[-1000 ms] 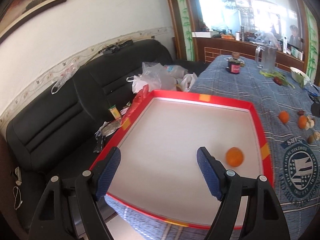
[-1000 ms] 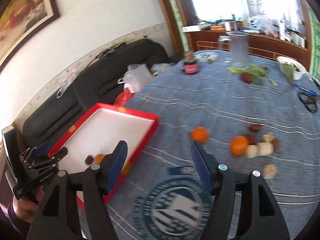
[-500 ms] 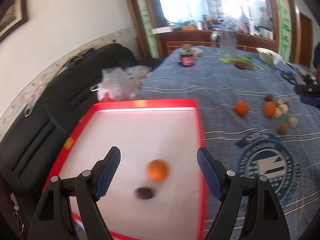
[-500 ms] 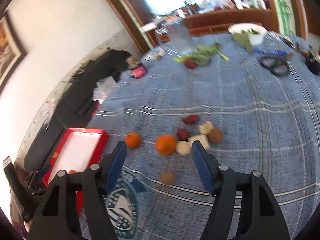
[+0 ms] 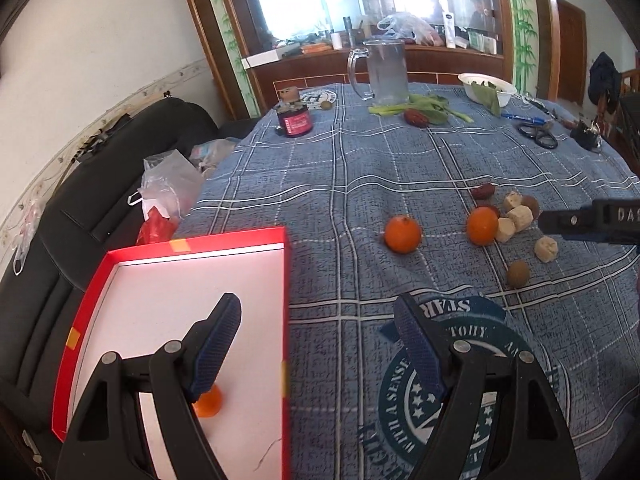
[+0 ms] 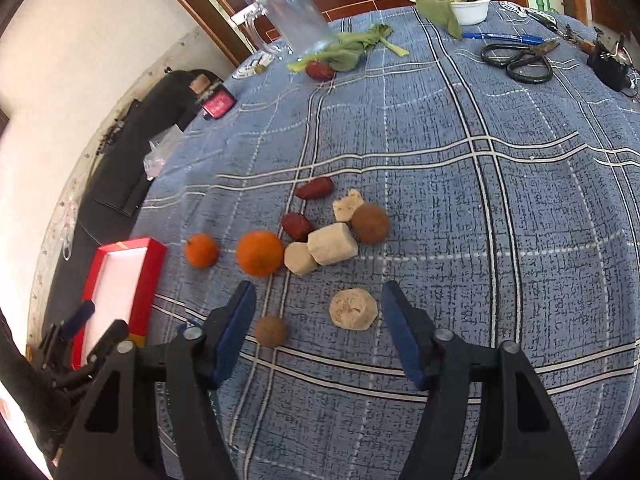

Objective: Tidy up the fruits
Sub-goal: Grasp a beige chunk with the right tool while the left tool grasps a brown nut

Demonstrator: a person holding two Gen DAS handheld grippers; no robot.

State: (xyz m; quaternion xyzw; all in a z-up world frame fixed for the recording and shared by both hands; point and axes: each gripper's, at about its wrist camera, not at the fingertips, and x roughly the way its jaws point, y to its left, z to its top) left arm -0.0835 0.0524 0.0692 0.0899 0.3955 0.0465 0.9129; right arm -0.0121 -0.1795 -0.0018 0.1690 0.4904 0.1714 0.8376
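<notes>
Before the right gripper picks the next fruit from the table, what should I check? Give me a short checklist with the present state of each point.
1. Right gripper open and holding nothing: ok.
2. Fruit within its opening: ok; a small brown fruit and a pale peeled piece lie between the fingers, apart from each other.
3. Only one target in the opening: not ok; two pieces lie there.
4. Red tray has free space: ok; only one orange shows inside.
5. Left gripper out of the way: ok; open, over the tray edge.
6. Whether a further fruit lies hidden in the tray: cannot tell.
</notes>
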